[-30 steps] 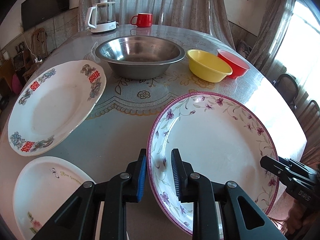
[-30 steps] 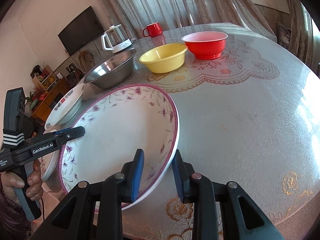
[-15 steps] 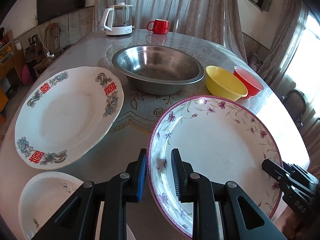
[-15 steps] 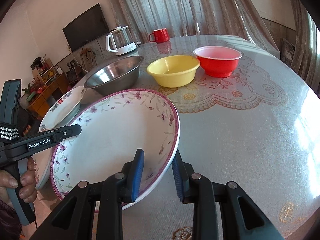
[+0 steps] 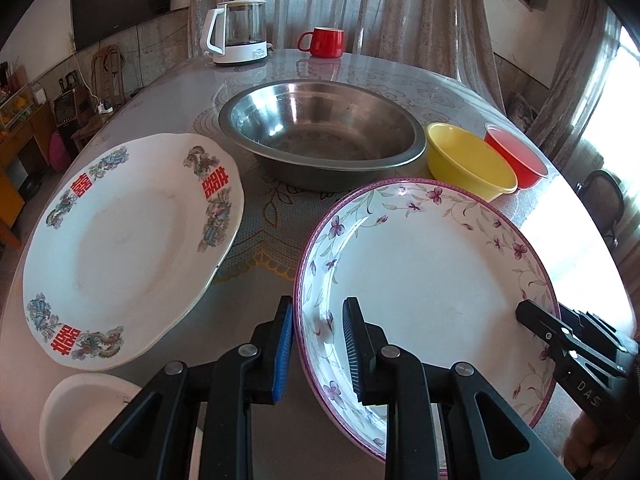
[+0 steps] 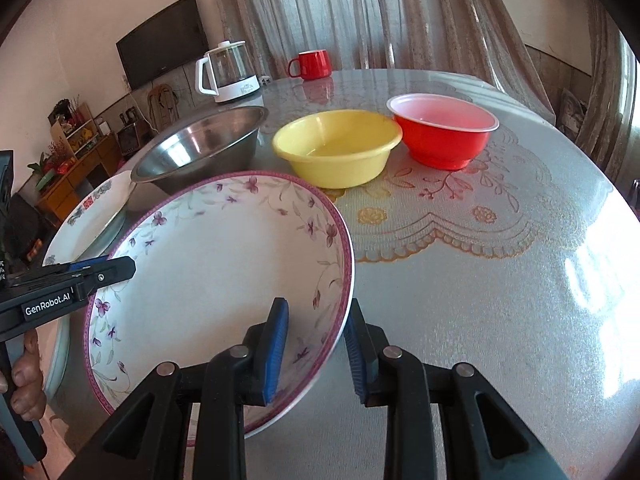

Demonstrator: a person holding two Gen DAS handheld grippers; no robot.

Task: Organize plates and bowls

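A white plate with a purple rim and small flowers [image 5: 432, 280] hangs tilted above the table, held from both sides. My left gripper [image 5: 316, 308] is shut on its left rim, one pad inside and one outside. On the opposite rim my right gripper [image 6: 316, 304] is shut on the same plate [image 6: 224, 264]. To the left lies a large white plate with red characters [image 5: 128, 248], and a small white plate [image 5: 92, 412] sits at the lower left. Behind them stand a steel basin [image 5: 320, 132], a yellow bowl [image 5: 468, 160] and a red bowl [image 5: 516, 156].
A white kettle [image 5: 240, 32] and a red mug [image 5: 324, 42] stand at the far edge of the round table [image 6: 500, 280]. Shelves and a wall screen are off to the left, curtains behind, a chair [image 5: 604, 200] at the right.
Both grippers have carried the flowered plate leftward across the table, toward the plate with red characters. Both grips look unchanged. The small white plate has slid lower in the left wrist view.
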